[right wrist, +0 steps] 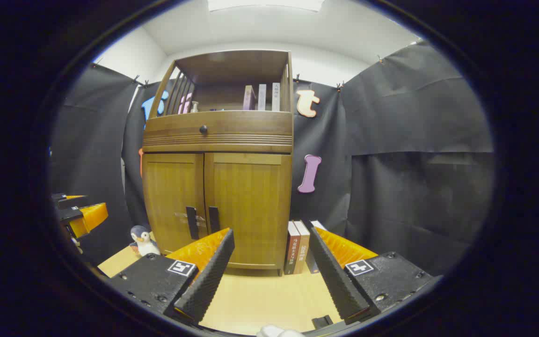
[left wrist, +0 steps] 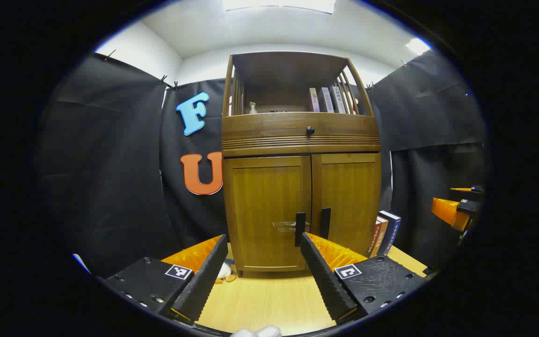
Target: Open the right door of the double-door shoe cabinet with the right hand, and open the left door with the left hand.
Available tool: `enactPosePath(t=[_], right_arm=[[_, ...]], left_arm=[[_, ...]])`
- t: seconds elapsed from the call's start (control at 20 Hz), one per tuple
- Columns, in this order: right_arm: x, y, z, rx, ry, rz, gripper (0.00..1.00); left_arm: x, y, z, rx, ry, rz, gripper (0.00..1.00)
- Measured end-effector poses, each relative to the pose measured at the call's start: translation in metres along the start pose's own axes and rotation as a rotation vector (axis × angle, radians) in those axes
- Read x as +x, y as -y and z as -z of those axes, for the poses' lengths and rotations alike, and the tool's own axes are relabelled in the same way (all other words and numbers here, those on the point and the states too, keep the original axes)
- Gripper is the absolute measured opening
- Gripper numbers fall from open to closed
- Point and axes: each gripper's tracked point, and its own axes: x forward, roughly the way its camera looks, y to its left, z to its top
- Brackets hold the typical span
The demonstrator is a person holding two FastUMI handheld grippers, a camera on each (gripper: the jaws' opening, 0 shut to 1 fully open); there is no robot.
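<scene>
Both doors [right wrist: 246, 210] shut. Right gripper [right wrist: 269, 260] wide, left gripper [left wrist: 264, 262] wide, handles [right wrist: 201, 221] well ahead, close together. Easy to grab wrong one.

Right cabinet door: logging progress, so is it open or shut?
Shut. The right door sits flush beside the left door, handles side by side.

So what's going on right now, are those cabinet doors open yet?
Both grippers open, left gripper and right gripper short of the cabinet. Both doors shut, handles untouched. Books stand beside the right door.
</scene>
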Motion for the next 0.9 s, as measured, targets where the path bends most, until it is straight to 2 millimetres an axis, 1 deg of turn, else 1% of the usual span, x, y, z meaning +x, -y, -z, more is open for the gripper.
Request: enactPosePath(t=[0.3, 0.45, 0.65, 0.75, 0.9], right_arm=[[0.007, -0.006, 0.004, 0.002, -0.005, -0.004, 1.00], [0.012, -0.011, 0.008, -0.003, -0.010, -0.014, 1.00], [0.020, -0.014, 0.015, -0.011, -0.014, -0.021, 1.00], [0.029, -0.016, 0.022, -0.019, -0.018, -0.022, 1.00], [0.050, -0.027, 0.038, -0.032, -0.038, -0.046, 1.00]], left_arm=[[0.000, -0.006, 0.005, 0.003, -0.010, 0.002, 0.94], [-0.002, -0.015, 0.010, 0.000, -0.019, -0.015, 0.95], [-0.006, -0.018, 0.010, 0.010, -0.013, -0.021, 0.95], [-0.008, -0.017, 0.010, 0.011, -0.010, -0.016, 0.95], [-0.015, -0.017, 0.015, 0.009, -0.016, -0.017, 0.95]])
